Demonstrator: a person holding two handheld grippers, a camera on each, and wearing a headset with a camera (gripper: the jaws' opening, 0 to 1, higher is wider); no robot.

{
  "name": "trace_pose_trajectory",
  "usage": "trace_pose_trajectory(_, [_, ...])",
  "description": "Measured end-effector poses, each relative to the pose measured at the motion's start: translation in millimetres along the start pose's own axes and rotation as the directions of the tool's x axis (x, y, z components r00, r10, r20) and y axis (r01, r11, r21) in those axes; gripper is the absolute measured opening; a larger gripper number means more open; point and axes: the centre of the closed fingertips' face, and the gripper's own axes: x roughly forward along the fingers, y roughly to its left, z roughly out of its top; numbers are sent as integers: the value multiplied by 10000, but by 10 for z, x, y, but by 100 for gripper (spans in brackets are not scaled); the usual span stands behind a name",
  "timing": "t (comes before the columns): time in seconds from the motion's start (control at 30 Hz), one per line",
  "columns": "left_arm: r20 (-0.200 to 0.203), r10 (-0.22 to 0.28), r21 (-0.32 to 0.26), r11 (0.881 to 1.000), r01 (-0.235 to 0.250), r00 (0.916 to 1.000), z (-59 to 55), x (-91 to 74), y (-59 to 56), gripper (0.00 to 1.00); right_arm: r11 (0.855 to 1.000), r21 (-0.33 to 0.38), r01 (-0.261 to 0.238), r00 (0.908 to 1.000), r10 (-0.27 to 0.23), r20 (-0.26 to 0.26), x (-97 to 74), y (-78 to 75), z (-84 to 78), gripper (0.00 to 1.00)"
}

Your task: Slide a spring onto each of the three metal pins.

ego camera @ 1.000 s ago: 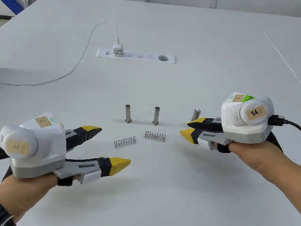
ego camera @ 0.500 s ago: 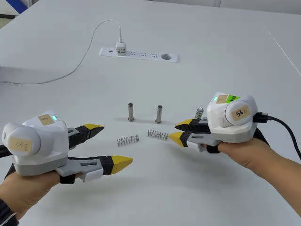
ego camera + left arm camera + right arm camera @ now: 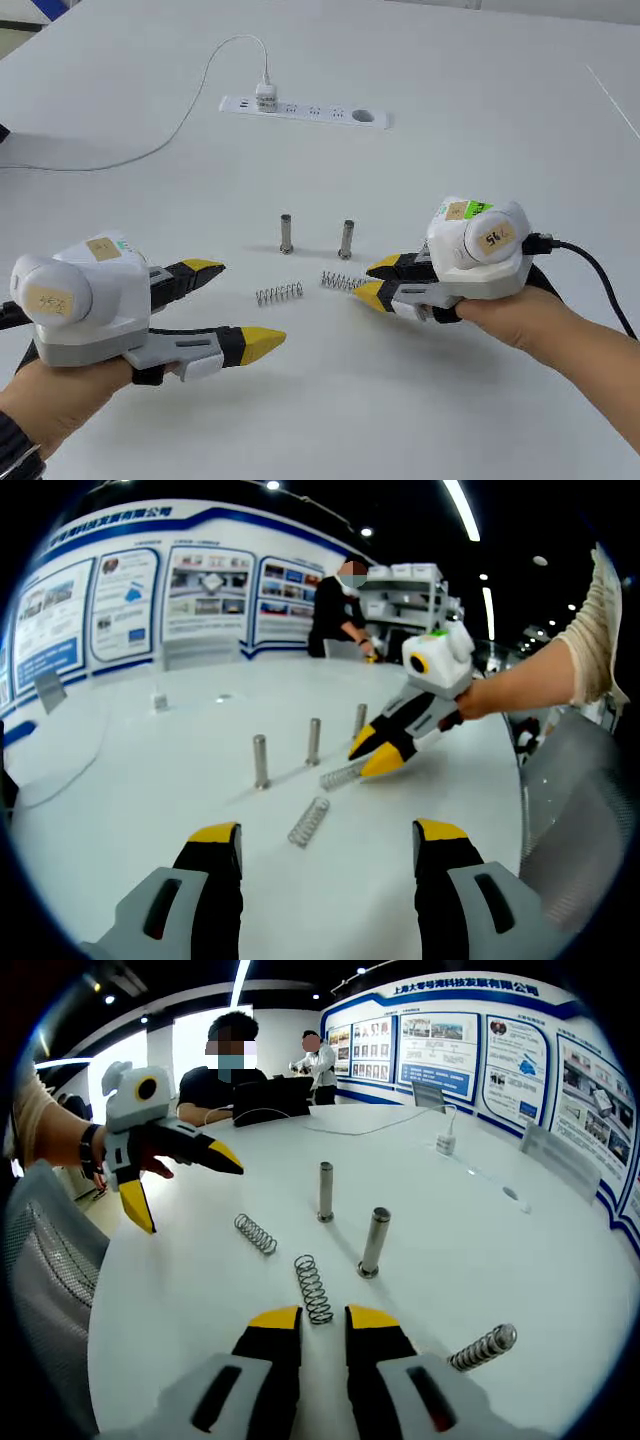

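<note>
Spring-covered pin [image 3: 483,1347], right gripper view (head view: behind right gripper [image 3: 363,280])

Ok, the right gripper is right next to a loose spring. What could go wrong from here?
1. The spring lies loose on the smooth table, just ahead of the right gripper, whose jaws stand narrowly open. A tip could nudge it and roll it away.
2. The pin already wearing a spring stands close beside that gripper, so a sideways swing might knock it.
3. The middle pin is also near and could get bumped.
</note>
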Motion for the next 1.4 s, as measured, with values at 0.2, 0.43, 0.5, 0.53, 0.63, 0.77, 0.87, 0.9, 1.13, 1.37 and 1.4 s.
trace_pose_trajectory(0.2, [-49, 4, -26, 10000, -4, 10000, -13, 1, -3, 70, 9999, -75, -109, 9999, 109, -46, 35, 10, -25, 16])
trace_pose_trajectory(0.43, [-80, 47, -61, 10000, -47, 10000, -23, -3, 11, 70, 9998, -95, -193, 9998, 193, -47, 47, 10, -45, 15])
trace_pose_trajectory(0.5, [-74, 65, -80, 9999, -66, 10000, -22, -3, 15, 70, 9997, -118, -210, 9998, 209, -73, 51, 12, -52, 14])
trace_pose_trajectory(0.53, [-76, 76, -87, 9999, -76, 9999, -24, -3, 18, 70, 9996, -132, -253, 9997, 253, -27, 54, 21, -44, 13])
trace_pose_trajectory(0.63, [-91, 91, -96, 9999, -92, 9999, -30, -9, 22, 70, 9995, -201, -239, 9997, 238, -15, 65, 23, -39, 12])
trace_pose_trajectory(0.77, [-109, 100, -112, 9999, -101, 9999, -42, -21, 28, 70, 9995, -245, -200, 9998, 199, -42, 61, 29, -38, 12])
trace_pose_trajectory(0.87, [-116, 103, -120, 9999, -104, 9999, -47, -21, 32, 70, 9993, -336, -169, 9999, 168, -23, 35, 35, -16, 12])
trace_pose_trajectory(0.9, [-112, 96, -120, 9999, -97, 9999, -47, -20, 32, 70, 9993, -355, -149, 9999, 148, -30, 28, 28, -12, 12])
trace_pose_trajectory(1.13, [-65, 15, -91, 10000, -15, 10000, -31, 6, -4, 70, 9986, -538, 7, 10000, -4, 63, -46, 11, 69, 12])
trace_pose_trajectory(1.37, [-36, -25, -91, 10000, 25, 10000, -22, 11, -17, 70, 9976, -679, 137, 9998, -128, 135, -91, -14, 166, 12])
trace_pose_trajectory(1.4, [-31, -31, -87, 10000, 31, 10000, -20, 12, -18, 70, 9975, -695, 136, 9998, -126, 141, -99, -14, 179, 12])
